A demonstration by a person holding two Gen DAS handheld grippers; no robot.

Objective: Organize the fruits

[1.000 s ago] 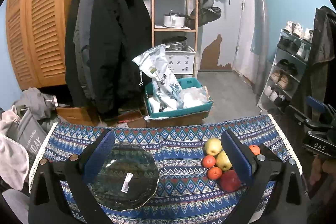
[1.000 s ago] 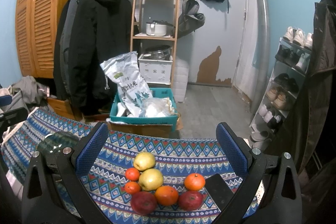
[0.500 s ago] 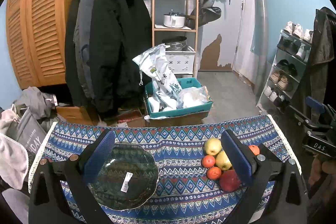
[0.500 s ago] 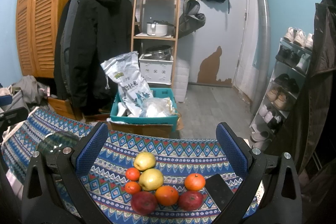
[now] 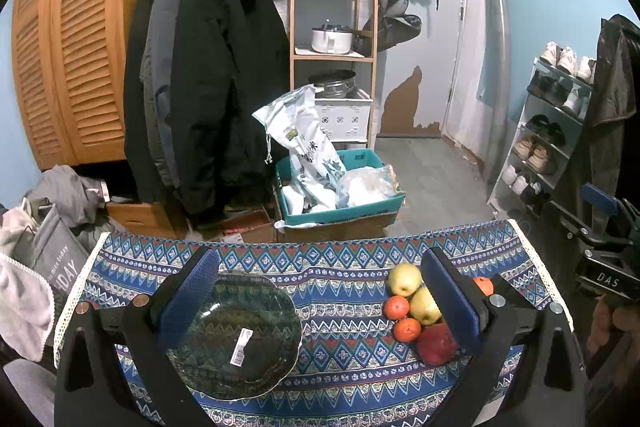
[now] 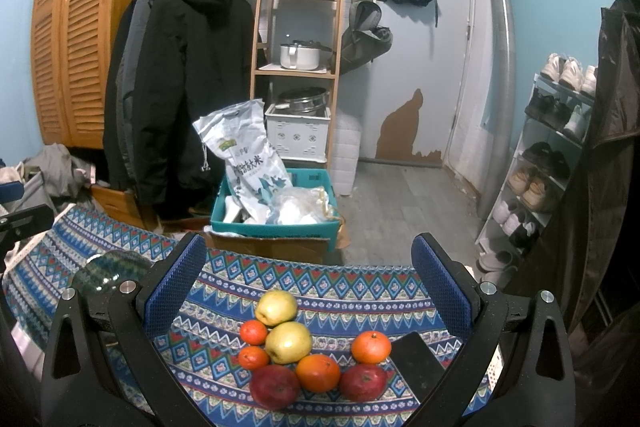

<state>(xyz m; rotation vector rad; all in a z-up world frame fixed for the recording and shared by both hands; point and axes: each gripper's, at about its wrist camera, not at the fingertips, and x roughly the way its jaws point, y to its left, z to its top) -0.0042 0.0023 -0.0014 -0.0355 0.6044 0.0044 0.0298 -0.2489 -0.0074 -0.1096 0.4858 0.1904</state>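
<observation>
While both grippers, left [image 5: 320, 301] and right [image 6: 308, 293], gape wide and empty, the fruits [image 6: 310, 347] cluster without clear direction. The left gripper's right finger [image 5: 450, 301] hides part of them.

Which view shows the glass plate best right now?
Left wrist: the glass plate lies whole and empty between the open jaws. Right wrist shows only its edge, mostly hidden behind a finger.

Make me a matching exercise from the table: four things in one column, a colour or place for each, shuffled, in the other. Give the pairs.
Things
1. glass plate
2. front-left apple
3. fruit behind the other fruit
4. black phone

Descriptions
A. yellow-green
B. bare of fruit, barcode sticker on it
C. dark red
D. flat on the cloth, right of the fruit

Pairs: 1-B, 2-C, 3-A, 4-D
</observation>
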